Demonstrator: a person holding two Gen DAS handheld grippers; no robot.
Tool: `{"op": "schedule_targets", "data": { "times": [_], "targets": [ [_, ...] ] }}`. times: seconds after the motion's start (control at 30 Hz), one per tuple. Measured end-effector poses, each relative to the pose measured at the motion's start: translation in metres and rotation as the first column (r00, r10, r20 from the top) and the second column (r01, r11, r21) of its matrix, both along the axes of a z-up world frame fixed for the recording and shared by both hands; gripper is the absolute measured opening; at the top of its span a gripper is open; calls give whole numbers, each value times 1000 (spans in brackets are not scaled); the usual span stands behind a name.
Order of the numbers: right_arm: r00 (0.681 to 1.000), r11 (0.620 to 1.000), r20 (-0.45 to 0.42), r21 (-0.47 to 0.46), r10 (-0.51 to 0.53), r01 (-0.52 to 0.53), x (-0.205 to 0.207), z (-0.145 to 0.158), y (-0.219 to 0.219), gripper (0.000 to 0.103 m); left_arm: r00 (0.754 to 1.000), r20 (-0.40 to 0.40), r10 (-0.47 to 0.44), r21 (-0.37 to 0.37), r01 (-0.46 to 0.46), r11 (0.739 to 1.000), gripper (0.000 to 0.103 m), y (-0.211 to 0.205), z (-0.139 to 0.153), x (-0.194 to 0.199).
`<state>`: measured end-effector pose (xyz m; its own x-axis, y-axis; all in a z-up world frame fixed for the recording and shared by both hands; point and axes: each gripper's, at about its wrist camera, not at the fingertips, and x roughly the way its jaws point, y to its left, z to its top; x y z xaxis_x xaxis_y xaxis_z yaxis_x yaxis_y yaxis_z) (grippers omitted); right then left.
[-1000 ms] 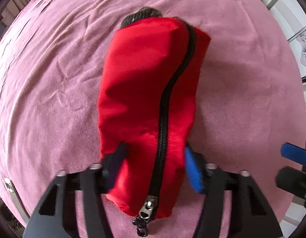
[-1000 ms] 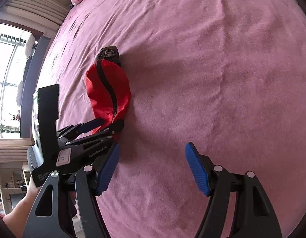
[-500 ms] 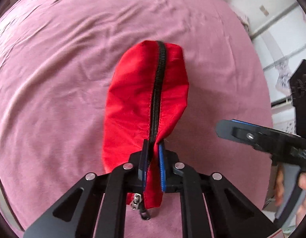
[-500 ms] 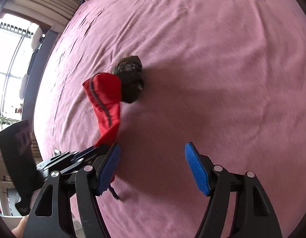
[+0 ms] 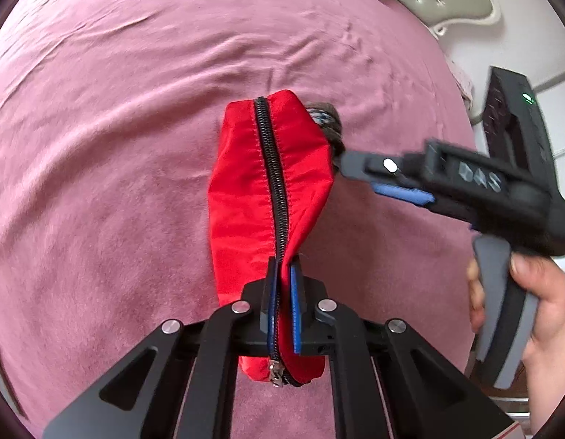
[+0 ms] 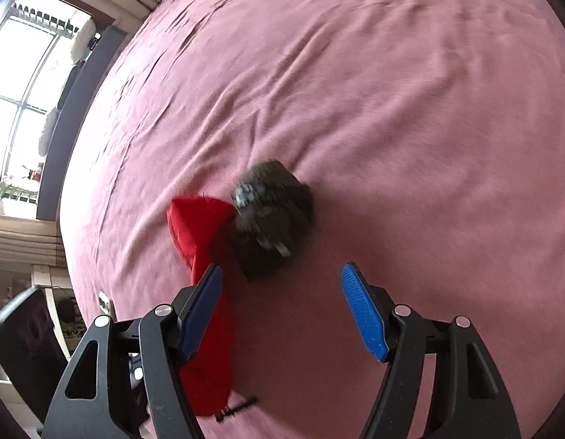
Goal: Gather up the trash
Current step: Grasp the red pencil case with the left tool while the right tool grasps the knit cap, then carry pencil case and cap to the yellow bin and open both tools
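Pink bedspread (image 6: pixel 410 109), soft. Your left gripper (image 5: pixel 283 278) pinches red pouch (image 5: pixel 267 190) at zipper; right gripper (image 6: pixel 282 307) jaws wide near dark wad (image 6: pixel 271 216) beside pouch — risk: snagging bedspread.

I see a red pouch (image 5: pixel 267 197) of thin fabric with a black zipper (image 5: pixel 273 183) along its top, closed, the puller at the near end. It is pinched at the zipper seam and its far end hangs over the pink bed. Just beside that end lies a dark crumpled bundle (image 6: pixel 271 216), blurred.
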<state>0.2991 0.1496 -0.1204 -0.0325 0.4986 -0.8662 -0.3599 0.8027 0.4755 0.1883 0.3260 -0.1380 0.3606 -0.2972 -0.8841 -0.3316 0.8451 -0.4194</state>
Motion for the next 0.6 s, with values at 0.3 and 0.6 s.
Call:
{"op": "schedule_targets", "data": {
  "times": [0.3, 0.6],
  "targets": [
    [993, 999, -107, 2, -39, 40, 25, -31, 21, 35, 999, -24, 28, -31, -29, 999, 6, 13, -10, -6],
    [989, 990, -91, 67, -119, 126, 13, -20, -38, 21, 1000, -7, -21, -4, 21, 1000, 5, -9, -11, 0]
  ]
}}
